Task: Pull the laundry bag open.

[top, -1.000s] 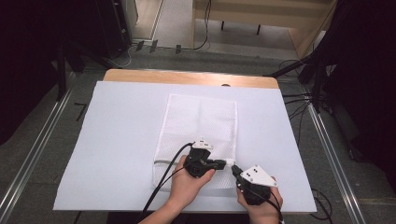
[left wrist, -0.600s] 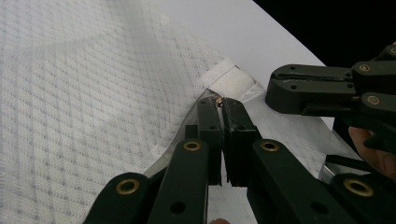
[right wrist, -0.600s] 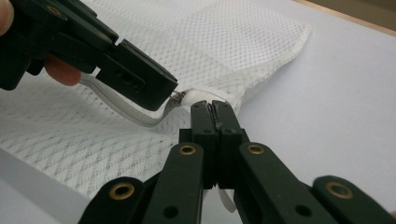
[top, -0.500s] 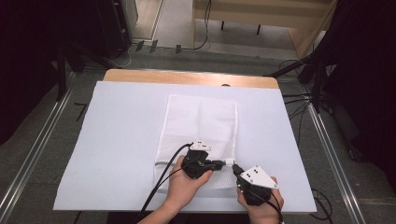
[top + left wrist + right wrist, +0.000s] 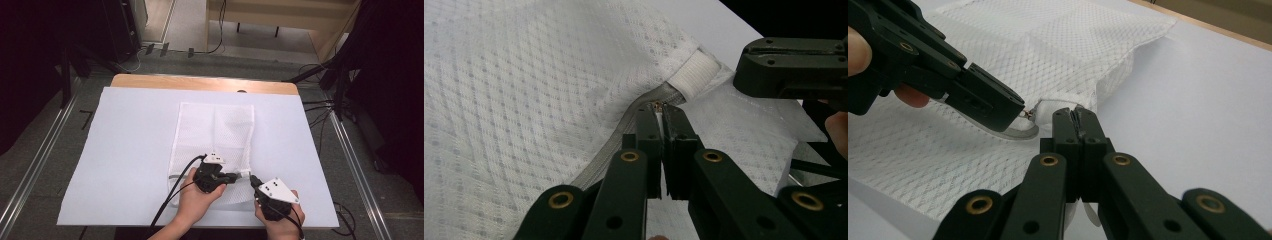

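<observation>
A white mesh bag (image 5: 215,132) lies flat on the table's white sheet (image 5: 125,150), with its grey zipper (image 5: 611,147) along the near end. My left gripper (image 5: 658,107) is shut on the small brass zipper pull (image 5: 1027,114), close to the white tab (image 5: 694,75) at the zipper's end. In the high view the left gripper (image 5: 238,176) points right over the bag's near right corner. My right gripper (image 5: 1077,113) is shut on the bag's fabric at that corner (image 5: 1055,106), tip to tip with the left gripper (image 5: 998,107). From above, the right gripper (image 5: 253,180) sits just right of the left one.
The wooden table edge (image 5: 200,82) shows beyond the sheet at the far side. Cables (image 5: 170,200) trail from the left gripper toward the near edge. Metal rails (image 5: 35,165) run along the floor on both sides.
The right gripper has edged slightly to the right. The left gripper has stayed put on the zipper.
</observation>
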Demonstrator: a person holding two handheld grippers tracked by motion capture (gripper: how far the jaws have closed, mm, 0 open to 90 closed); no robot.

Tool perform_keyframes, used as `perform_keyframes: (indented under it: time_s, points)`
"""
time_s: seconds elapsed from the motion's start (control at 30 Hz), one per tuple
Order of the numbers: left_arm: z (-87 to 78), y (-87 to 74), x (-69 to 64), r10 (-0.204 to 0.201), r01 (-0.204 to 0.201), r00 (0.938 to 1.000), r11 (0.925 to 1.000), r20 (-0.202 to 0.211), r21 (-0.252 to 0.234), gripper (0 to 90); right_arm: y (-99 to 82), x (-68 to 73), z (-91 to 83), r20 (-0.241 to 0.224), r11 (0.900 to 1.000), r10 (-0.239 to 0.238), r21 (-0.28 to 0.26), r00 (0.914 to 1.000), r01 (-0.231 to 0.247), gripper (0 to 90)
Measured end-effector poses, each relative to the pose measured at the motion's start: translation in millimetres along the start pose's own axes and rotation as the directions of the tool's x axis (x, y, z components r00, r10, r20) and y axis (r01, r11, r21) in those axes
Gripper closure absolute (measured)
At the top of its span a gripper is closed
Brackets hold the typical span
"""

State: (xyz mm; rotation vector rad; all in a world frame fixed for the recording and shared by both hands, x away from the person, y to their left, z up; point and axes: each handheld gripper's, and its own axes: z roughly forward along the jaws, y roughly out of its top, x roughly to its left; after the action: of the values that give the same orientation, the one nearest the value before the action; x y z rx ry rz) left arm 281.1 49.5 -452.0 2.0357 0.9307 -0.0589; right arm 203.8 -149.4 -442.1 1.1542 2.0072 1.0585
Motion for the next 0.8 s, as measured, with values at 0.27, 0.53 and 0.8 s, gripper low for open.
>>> perform_keyframes:
  time_s: [0.27,0.53,0.8]
  points:
    - [-1.0,-0.3,1.1,0.005,-0.005,1.0000,1.0000,-0.005,-0.003,88.0,1.6,1.8,-0.6,-0.003,1.0000,-0.005,-0.005,1.0000,0.005,90.0]
    - [-1.7,0.2,0.7,0.013,-0.013,0.9999,0.9999,-0.007,0.001,87.9,3.7,1.0,-3.0,-0.006,0.9999,0.003,-0.011,1.0000,-0.003,90.0]
    - [-1.4,0.2,0.6,0.016,-0.016,0.9996,0.9999,-0.025,0.000,87.9,5.4,1.5,-5.5,-0.003,0.9997,0.003,-0.023,1.0000,-0.003,90.0]
